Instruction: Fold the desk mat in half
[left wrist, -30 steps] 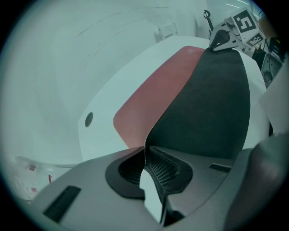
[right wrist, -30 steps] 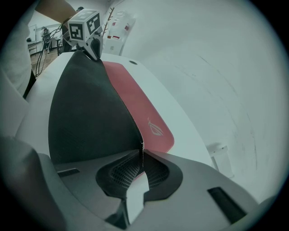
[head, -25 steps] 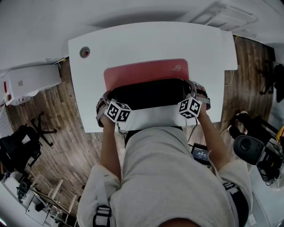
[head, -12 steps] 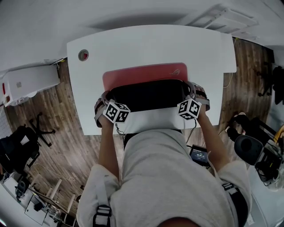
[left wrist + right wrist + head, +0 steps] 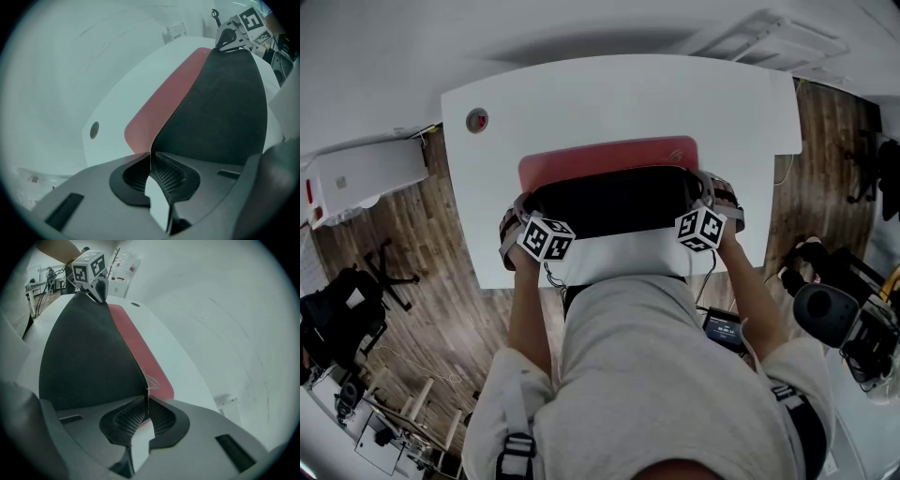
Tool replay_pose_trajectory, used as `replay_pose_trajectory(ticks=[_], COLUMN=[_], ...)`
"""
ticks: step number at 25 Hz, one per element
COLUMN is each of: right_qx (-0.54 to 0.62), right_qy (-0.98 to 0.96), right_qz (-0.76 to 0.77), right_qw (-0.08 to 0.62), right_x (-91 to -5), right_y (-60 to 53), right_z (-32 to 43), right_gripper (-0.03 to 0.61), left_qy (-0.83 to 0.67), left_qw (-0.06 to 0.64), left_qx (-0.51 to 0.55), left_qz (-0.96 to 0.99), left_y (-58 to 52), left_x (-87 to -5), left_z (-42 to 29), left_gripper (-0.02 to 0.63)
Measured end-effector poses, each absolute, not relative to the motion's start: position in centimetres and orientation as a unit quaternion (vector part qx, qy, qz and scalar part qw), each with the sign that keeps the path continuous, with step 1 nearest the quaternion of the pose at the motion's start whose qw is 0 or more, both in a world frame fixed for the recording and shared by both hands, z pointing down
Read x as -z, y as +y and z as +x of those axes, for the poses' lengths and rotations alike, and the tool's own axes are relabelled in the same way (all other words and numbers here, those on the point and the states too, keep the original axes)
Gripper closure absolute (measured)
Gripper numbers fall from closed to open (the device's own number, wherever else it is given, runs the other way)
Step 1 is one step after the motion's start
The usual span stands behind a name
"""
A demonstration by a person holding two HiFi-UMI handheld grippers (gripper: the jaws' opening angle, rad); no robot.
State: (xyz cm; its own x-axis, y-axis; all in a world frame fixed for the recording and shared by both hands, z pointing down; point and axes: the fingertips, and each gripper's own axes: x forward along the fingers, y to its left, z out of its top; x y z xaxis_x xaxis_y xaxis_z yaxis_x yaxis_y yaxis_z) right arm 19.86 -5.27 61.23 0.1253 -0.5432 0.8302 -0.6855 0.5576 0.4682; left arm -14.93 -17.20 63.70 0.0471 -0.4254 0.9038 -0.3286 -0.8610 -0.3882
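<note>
Nearest the person, the left tool (image 5: 151,163) and the right tool (image 5: 147,405) are each closed on a near corner of the desk mat (image 5: 614,199), its thin stitched edge pinched between cross-hatched rubber pads (image 5: 172,177). Gripping both corners at once probably keeps the lifted edge taut and straight, so the fold can land square. The raised near half drapes in a soft, limp curve and shows a matte black underside that looks like grippy foam rubber. Beyond it, the far strip lies flat on the table (image 5: 609,89), with its smooth red face up and a faint logo near the right far corner. The table is plain white with rounded corners, and a round cable grommet (image 5: 476,119) sits at the far left.
</note>
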Motion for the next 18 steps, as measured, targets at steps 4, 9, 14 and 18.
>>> replay_pose_trajectory(ticks=[4, 9, 14, 18], right_qx=[-0.06, -0.062, -0.063, -0.061], right_qy=[-0.656, -0.653, -0.652, -0.652], right_qz=[0.47, 0.473, 0.474, 0.474], right_qw=[0.588, 0.588, 0.589, 0.589], right_x=[-61.2, -61.2, -61.3, -61.3], right_y=[-5.7, -5.9, -6.1, -6.2], right_z=[20.1, 20.7, 21.0, 21.2], right_gripper=[0.525, 0.525, 0.525, 0.525], left_qy=[0.264, 0.263, 0.26, 0.258], left_qw=[0.046, 0.054, 0.056, 0.059], left_qx=[0.637, 0.636, 0.633, 0.634], left_qz=[-0.723, -0.724, -0.727, -0.726], left_y=[-18.0, -18.8, -19.4, -19.5], left_x=[-63.6, -63.4, -63.5, -63.6], left_z=[-14.5, -13.7, -13.3, -13.0], left_gripper=[0.577, 0.576, 0.576, 0.576])
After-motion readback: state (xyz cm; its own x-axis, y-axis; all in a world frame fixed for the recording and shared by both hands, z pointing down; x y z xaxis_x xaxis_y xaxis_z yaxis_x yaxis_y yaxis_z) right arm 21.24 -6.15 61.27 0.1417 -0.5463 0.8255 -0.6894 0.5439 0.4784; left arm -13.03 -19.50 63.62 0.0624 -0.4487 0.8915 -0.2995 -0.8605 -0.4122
